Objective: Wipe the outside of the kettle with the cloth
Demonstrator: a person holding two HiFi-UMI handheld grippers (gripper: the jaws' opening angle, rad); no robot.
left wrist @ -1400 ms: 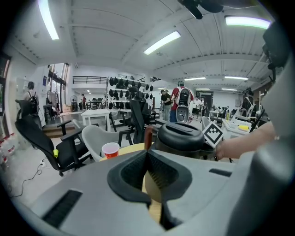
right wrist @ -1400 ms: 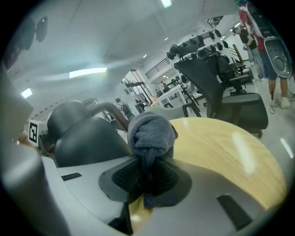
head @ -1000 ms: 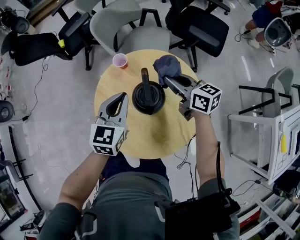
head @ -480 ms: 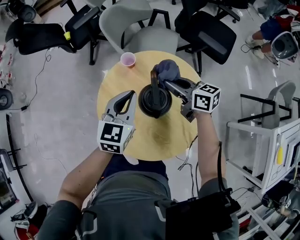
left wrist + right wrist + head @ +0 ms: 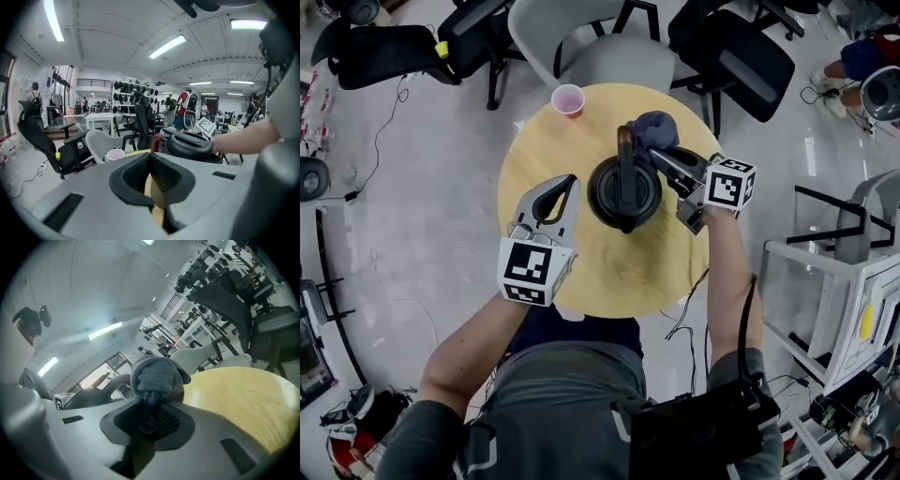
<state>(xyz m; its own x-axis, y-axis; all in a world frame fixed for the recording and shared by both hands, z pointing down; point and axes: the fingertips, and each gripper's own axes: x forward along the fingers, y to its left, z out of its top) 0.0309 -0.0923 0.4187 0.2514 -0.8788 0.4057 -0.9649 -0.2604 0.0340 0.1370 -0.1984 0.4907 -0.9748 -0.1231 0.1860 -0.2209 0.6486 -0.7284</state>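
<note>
Head view, from above. The kettle [image 5: 623, 192], black with its handle running across the lid, stands near the middle of a round wooden table [image 5: 609, 272]. The right gripper [image 5: 659, 152] reaches in from the right, and its jaws are clamped on a bunched blue-grey cloth [image 5: 656, 127]. The cloth lies at the kettle's far right side, just beside the far end of the handle. It appears to press against the body there, though contact cannot be confirmed from this angle. The left gripper [image 5: 570, 181] is just beside the kettle's left side and apart from it. Its jaws are closed tip to tip with nothing between them.

Right gripper view. The cloth [image 5: 157, 373] bulges out beyond the closed jaws of the right gripper [image 5: 150, 406], with the tabletop [image 5: 243, 390] to its right.

Left gripper view. The jaws of the left gripper [image 5: 151, 157] meet at the tips. Beyond them and to the right is the kettle [image 5: 187, 145].

Surroundings. A pink cup [image 5: 568, 98] stands at the table's far edge, well apart from the kettle and clear of both grippers. It also appears in the left gripper view [image 5: 114, 154]. A grey chair [image 5: 600, 47] and a black chair [image 5: 741, 56] stand on the floor beyond the table. Nothing lies between either gripper and the kettle.
</note>
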